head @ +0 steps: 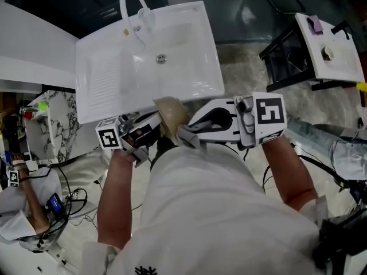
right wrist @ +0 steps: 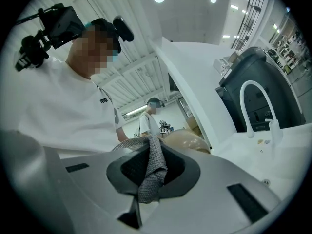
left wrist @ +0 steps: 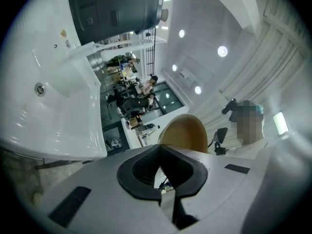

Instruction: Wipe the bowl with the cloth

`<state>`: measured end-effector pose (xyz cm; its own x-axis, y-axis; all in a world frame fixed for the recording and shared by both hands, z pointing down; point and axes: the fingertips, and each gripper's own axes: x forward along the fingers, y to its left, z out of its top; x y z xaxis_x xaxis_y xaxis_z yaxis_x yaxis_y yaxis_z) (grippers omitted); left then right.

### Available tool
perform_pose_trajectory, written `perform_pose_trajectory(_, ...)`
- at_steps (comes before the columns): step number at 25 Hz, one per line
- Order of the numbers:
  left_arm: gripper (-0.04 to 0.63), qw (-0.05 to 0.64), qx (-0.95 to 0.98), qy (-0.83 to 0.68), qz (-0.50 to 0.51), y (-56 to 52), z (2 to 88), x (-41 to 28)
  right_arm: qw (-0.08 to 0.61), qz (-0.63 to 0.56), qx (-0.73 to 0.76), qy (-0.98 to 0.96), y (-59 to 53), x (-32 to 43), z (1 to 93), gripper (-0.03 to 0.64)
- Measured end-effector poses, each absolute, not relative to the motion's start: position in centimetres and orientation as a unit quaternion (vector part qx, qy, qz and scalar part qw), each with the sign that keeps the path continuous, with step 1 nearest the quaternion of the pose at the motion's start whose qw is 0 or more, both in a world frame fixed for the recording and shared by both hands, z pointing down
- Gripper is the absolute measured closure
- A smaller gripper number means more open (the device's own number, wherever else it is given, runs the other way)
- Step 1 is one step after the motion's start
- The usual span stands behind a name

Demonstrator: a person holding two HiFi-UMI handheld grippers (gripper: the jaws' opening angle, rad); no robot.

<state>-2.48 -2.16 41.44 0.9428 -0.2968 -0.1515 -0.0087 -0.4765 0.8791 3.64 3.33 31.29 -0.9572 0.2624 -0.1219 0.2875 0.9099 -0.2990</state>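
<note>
The tan bowl [head: 171, 112] is held up in the air at chest height, in front of the sink. My left gripper [head: 157, 128] is shut on its rim from the left; in the left gripper view the bowl [left wrist: 186, 133] rises just past the closed jaws of that gripper [left wrist: 161, 149]. My right gripper [head: 187, 134] comes in from the right, shut on a grey woven cloth [right wrist: 152, 172] that hangs out between its pads. In the right gripper view the bowl [right wrist: 189, 140] sits right behind the cloth; whether the cloth touches it I cannot tell.
A white sink unit [head: 189, 79] with a curved faucet [head: 132, 4] stands just ahead. A small white table [head: 338, 62] on a dark frame is at the right. Cables and another person [head: 23, 216] are on the floor side at the left.
</note>
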Motion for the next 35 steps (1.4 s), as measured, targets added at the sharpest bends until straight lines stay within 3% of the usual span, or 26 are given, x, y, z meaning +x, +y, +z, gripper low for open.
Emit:
perform_pose_trajectory(18, 0.581, 0.479, 0.871, -0.027, -0.107, 0.2, 39.4, -0.5, 0.102, -0.203, 0.070, 0.971, -3.0, 3.0, 30.3, 0.581)
perform_pose_trajectory(35, 0.581, 0.456, 0.874, -0.061, -0.159, -2.7, 37.4, -1.8, 0.028, -0.261, 0.025, 0.964, -4.2, 1.8, 37.0, 0.581)
